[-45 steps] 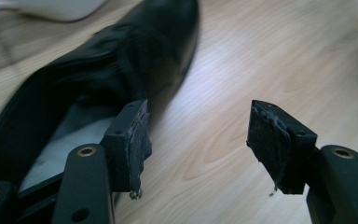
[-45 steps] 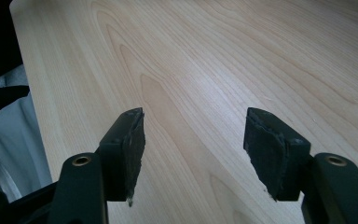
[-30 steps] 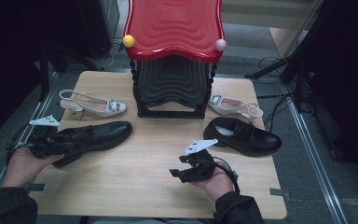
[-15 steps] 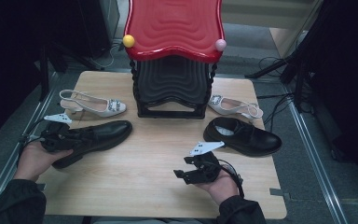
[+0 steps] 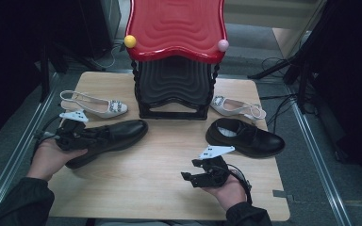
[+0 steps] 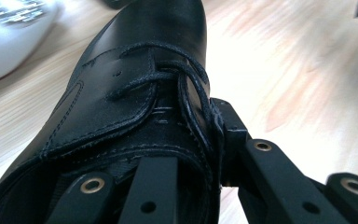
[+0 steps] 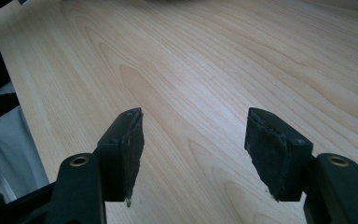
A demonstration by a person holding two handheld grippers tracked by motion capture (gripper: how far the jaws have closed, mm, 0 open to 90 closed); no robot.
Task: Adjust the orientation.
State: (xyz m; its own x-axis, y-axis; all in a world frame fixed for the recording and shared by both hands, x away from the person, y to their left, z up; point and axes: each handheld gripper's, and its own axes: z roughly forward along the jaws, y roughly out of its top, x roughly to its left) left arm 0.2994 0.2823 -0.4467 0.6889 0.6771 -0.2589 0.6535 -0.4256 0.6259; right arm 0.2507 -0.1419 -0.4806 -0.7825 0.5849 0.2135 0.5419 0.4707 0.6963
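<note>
A: Evidently the black lace-up shoe (image 5: 104, 140) lies on its side-left part of the table (image 5: 136, 188), just in front of the white slingback (image 5: 94, 103), and the left gripper (image 5: 82, 137) has just been closing on its collar: one jaw inside the opening, the other outside against the laces (image 6: 186, 88).

B: So it is clamped on the shoe's upper?

A: It looks so. The risk is the soft leather folding, so the heavy toe may sag or swing and slip free if lifted.

B: And the right gripper (image 5: 199, 172)?

A: Its pads (image 7: 130, 149) stand apart over bare wood, holding nothing. The swinging toe could also knock the slingback or the black rack (image 5: 172, 89) under the red top (image 5: 176, 26).
</note>
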